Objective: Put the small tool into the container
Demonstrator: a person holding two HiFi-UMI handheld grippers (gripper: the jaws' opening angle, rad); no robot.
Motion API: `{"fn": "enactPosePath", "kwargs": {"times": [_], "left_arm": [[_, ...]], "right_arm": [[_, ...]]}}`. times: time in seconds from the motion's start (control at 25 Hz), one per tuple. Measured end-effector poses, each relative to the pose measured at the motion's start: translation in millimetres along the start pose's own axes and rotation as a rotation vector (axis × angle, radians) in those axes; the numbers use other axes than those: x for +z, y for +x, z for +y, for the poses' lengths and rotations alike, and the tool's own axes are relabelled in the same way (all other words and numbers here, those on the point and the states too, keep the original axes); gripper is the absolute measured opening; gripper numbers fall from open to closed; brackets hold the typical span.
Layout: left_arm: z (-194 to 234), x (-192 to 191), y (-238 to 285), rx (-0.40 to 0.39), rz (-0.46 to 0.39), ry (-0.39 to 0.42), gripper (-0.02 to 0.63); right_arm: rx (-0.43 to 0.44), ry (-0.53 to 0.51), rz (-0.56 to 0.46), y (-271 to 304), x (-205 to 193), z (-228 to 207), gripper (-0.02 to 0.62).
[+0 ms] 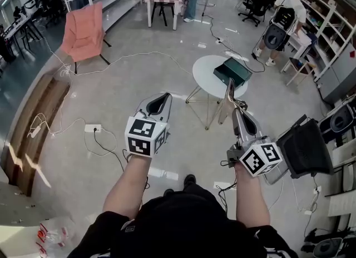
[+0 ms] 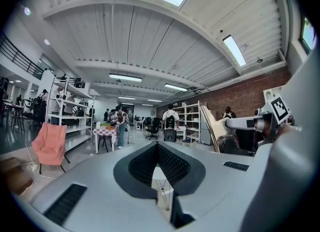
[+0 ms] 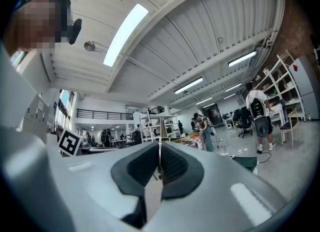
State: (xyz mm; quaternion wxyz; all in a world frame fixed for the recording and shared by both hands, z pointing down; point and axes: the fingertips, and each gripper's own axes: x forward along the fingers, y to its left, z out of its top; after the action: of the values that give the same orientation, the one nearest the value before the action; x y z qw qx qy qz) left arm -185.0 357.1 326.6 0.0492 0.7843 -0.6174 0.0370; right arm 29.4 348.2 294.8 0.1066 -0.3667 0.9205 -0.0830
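Beige flat tool (image 1: 228, 98) is clenched edge-on in right gripper (image 1: 238, 113), long axis along the jaws, tip pointing away toward green container (image 1: 232, 72). Left gripper (image 1: 165, 98) is closed, empty.

Container (image 1: 232, 72) matt dark; floor (image 1: 111, 101) glossy; table (image 1: 204, 76) smooth.

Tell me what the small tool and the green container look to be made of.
Small tool, clamped in the right gripper: a thin, pale blade with a glinting edge, probably metal. Green container: dark and matte with rigid flat walls, likely plastic or painted metal; I cannot tell which.
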Motion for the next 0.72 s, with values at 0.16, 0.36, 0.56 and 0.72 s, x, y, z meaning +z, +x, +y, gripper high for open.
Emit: {"fn": "enactPosePath", "kwargs": {"times": [0.16,0.36,0.56,0.72], "left_arm": [[3,-7,16,-0.001,0.011,-0.002,0.005],[5,-16,59,-0.012,0.055,-0.008,0.005],[12,-26,131,-0.02,0.082,-0.023,0.005],[14,-16,193,-0.023,0.078,-0.021,0.005]], "right_arm": [[0.0,0.019,0.005,12,-9,-15,0.014],[-0.008,0.079,0.015,38,-19,-54,0.014],[-0.009,0.1,0.033,75,-34,-108,0.014],[-0.016,0.099,0.038,103,-28,-161,0.014]]}}
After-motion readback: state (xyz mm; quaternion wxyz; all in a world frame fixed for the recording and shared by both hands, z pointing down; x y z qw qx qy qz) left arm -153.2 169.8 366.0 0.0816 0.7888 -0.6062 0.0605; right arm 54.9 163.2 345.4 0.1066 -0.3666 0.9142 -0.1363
